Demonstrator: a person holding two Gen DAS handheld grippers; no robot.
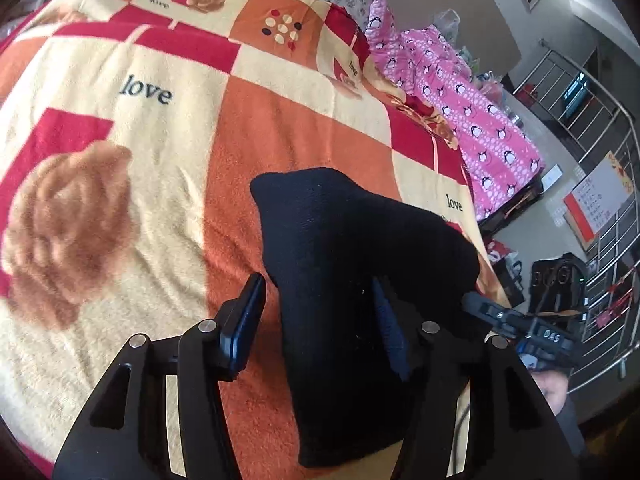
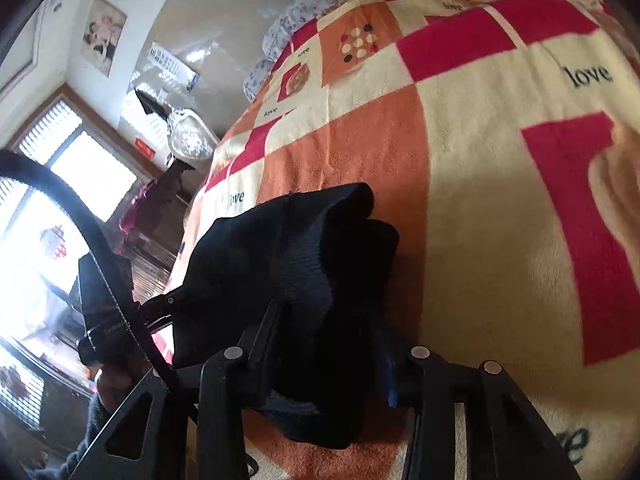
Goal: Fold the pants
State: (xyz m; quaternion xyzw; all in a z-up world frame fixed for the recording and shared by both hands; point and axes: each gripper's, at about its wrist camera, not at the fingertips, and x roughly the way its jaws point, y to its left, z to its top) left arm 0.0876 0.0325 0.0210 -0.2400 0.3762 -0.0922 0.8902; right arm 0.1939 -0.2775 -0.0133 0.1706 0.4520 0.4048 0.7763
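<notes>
1. Nearest my left wrist camera, the left gripper (image 1: 320, 320) has black pants (image 1: 352, 280) between its fingers; the left pad stands clear of the cloth, so I read it as not clamped. The pants lie bunched on the patterned blanket (image 1: 120, 160) of the bed.
2. From the right wrist, my right gripper (image 2: 328, 344) pinches the pants (image 2: 304, 256), probably to carry the fold across.

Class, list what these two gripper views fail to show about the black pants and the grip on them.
- Left wrist view: the black knitted pants drape over the left gripper, burying its right finger; contact unclear.
- Right wrist view: the pants bunch over the right gripper, hiding the finger pads.
- Both views: the pants' lower end is cut off by the frame edge.
</notes>
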